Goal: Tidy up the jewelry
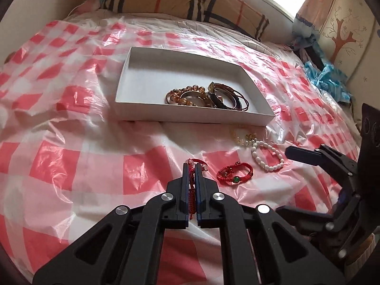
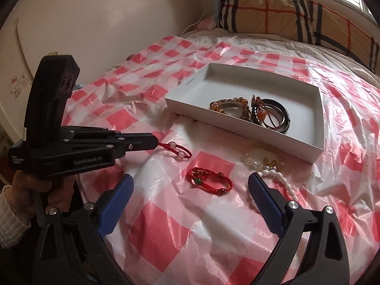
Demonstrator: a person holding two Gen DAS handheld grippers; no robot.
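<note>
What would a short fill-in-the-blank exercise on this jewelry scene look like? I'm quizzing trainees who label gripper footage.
1. The left gripper is shut on a ____ cord bracelet.
2. The amber bead bracelets and dark bangles lie inside the white ____.
3. The right gripper has its jaws ____, nothing between its pads.
4. The red bracelet on the checked sheet carries one ____ bead.

Missing words: red; tray; open; green

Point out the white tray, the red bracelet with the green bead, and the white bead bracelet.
white tray (image 1: 190, 115): left wrist view, near outer wall.
red bracelet with the green bead (image 2: 197, 182): right wrist view, on its green bead.
white bead bracelet (image 1: 257, 159): left wrist view, left-side beads.
</note>
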